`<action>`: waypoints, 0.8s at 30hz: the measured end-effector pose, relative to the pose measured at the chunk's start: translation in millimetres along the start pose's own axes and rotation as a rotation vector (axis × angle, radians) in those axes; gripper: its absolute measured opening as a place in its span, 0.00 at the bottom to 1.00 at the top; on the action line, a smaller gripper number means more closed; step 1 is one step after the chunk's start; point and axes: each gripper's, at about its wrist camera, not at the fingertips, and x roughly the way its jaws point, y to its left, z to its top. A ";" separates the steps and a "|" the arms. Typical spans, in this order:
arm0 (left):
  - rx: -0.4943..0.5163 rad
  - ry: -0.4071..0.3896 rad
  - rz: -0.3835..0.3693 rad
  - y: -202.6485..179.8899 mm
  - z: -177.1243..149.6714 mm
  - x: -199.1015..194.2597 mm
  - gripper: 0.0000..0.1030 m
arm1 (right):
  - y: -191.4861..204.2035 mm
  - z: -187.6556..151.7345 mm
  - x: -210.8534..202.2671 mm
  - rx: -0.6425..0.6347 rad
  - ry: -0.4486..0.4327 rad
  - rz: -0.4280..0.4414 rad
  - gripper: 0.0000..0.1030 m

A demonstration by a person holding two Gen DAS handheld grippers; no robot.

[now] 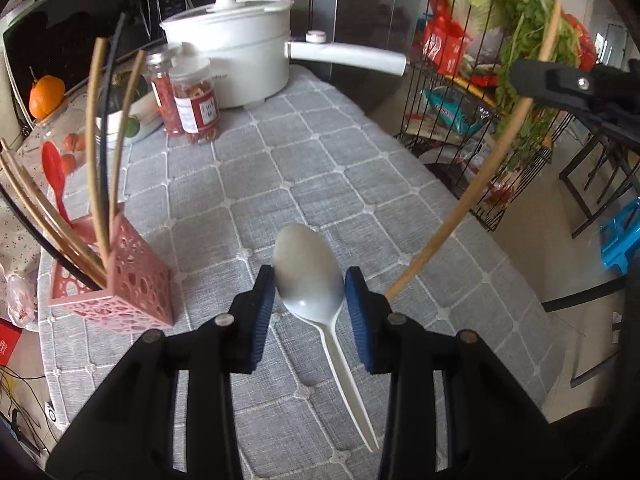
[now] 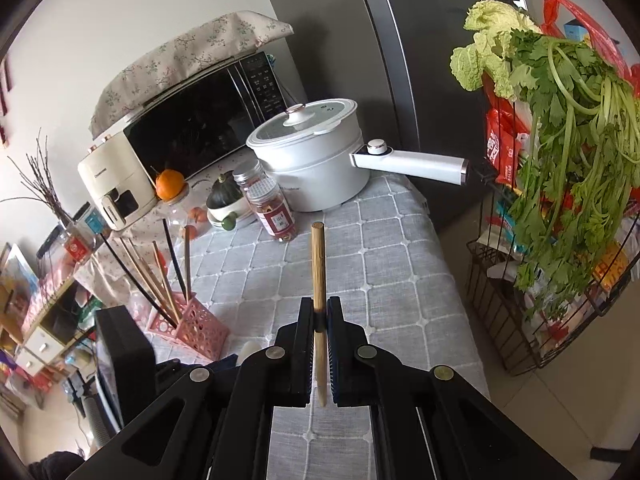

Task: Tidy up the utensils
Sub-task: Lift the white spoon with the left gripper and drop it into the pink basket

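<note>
**Spoon between left pads, chopstick pinched in right**

My left gripper (image 1: pixel 310 294) has its blue ribbed pads on either side of the bowl of a white plastic spoon (image 1: pixel 316 280). The pads look to be touching the bowl's edges, so I read it as clamped on the spoon, whose handle trails back toward me over the grey quilted tablecloth (image 1: pixel 248 168). I cannot tell whether the spoon is lifted or resting on the cloth.

My right gripper (image 2: pixel 319 322) is closed tight on a single light wooden chopstick (image 2: pixel 318 264), fingers nearly together, stick pointing forward and away from me. In the left wrist view the same chopstick (image 1: pixel 480 184) slants across the right side with its lower tip near my left gripper's right finger, held above the cloth by the right gripper (image 1: pixel 560 84).

Left of the spoon stands a pink perforated plastic utensil holder (image 1: pixel 132 280), seen also at (image 2: pixel 192 326), holding several wooden and black chopsticks and a red spoon (image 1: pixel 54 176).

Further back sit two clear jars with red contents (image 1: pixel 192 100), then a white lidded electric pot with a long handle (image 1: pixel 240 48), then a black microwave (image 2: pixel 200 120). A wire rack with greens (image 2: pixel 560 160) stands off the table's right edge.
</note>
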 end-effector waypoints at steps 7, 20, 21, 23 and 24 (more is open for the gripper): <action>0.015 -0.211 0.007 13.0 11.7 -66.5 0.37 | 24.7 5.4 -14.8 -0.050 -0.060 0.048 0.06; 0.021 -0.540 0.258 64.9 34.3 -104.0 0.37 | 57.0 16.0 -15.4 -0.027 -0.138 0.137 0.06; 0.021 -0.541 0.279 67.9 36.0 -97.4 0.37 | 59.5 16.4 -13.3 -0.027 -0.136 0.141 0.06; 0.033 -0.555 0.335 74.5 39.5 -82.9 0.37 | 63.4 16.3 -9.6 -0.028 -0.132 0.143 0.06; 0.040 -0.566 0.362 78.9 37.1 -81.2 0.37 | 65.2 16.4 -8.0 -0.028 -0.130 0.143 0.06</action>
